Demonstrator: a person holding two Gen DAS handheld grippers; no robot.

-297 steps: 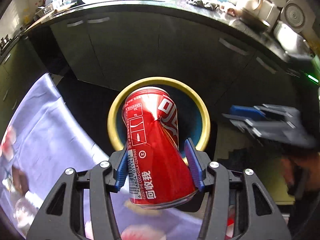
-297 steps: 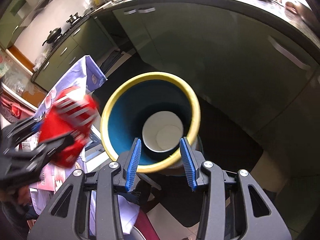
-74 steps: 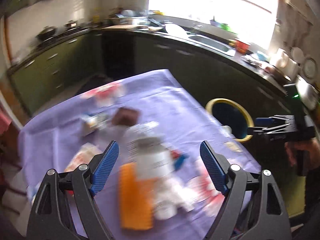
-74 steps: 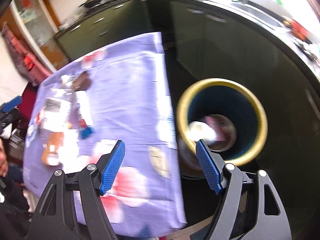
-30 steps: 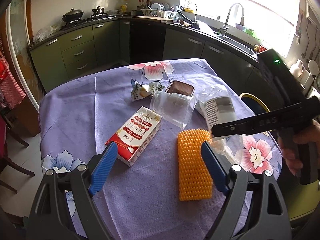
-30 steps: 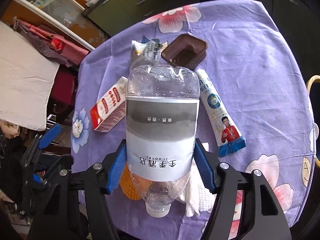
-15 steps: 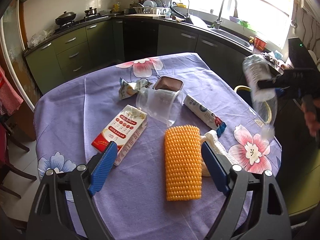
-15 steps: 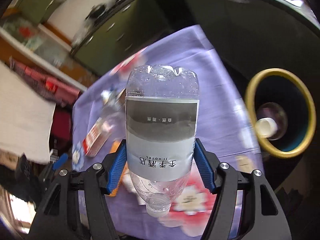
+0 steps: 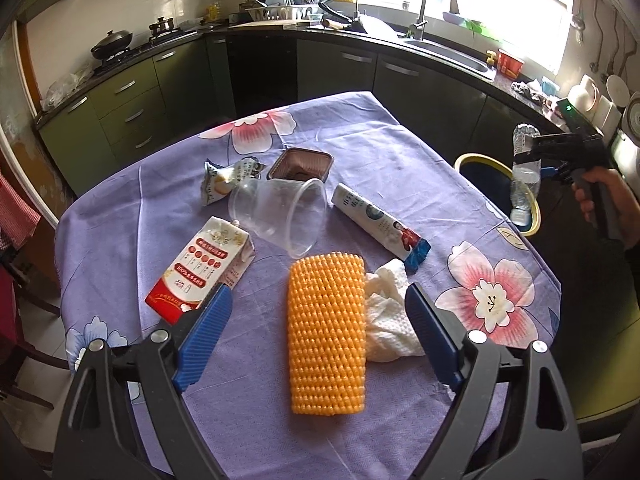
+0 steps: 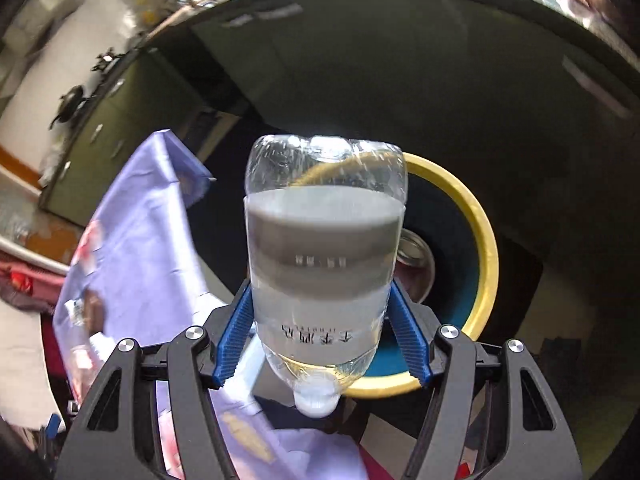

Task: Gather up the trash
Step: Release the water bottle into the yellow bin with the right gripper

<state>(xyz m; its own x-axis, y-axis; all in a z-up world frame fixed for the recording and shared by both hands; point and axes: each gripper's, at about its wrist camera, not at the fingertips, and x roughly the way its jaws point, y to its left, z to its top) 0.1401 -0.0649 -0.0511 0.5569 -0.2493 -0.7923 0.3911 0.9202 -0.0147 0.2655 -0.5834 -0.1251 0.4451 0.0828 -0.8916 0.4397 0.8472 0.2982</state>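
My right gripper (image 10: 324, 340) is shut on a clear plastic bottle (image 10: 324, 264) with a grey label, cap toward the camera, held over the yellow-rimmed blue bin (image 10: 486, 248). In the left wrist view the same bottle (image 9: 525, 176) hangs above the bin (image 9: 472, 159) beside the table. My left gripper (image 9: 316, 340) is open above the table, with an orange foam net (image 9: 327, 332) lying between its blue fingers (image 9: 204, 330), untouched. A crumpled white tissue (image 9: 386, 320) lies beside the net.
On the purple flowered tablecloth (image 9: 400, 148) lie a red-and-white carton (image 9: 200, 268), a clear plastic cup (image 9: 280, 212) on its side, a white tube (image 9: 380, 226), a brown tray (image 9: 300, 166) and a snack wrapper (image 9: 224, 176). Kitchen cabinets and a sink counter (image 9: 440, 56) stand behind.
My right gripper carried the bottle from above the table across to over the bin. My left gripper shifted sideways so the orange net now lies between its fingers.
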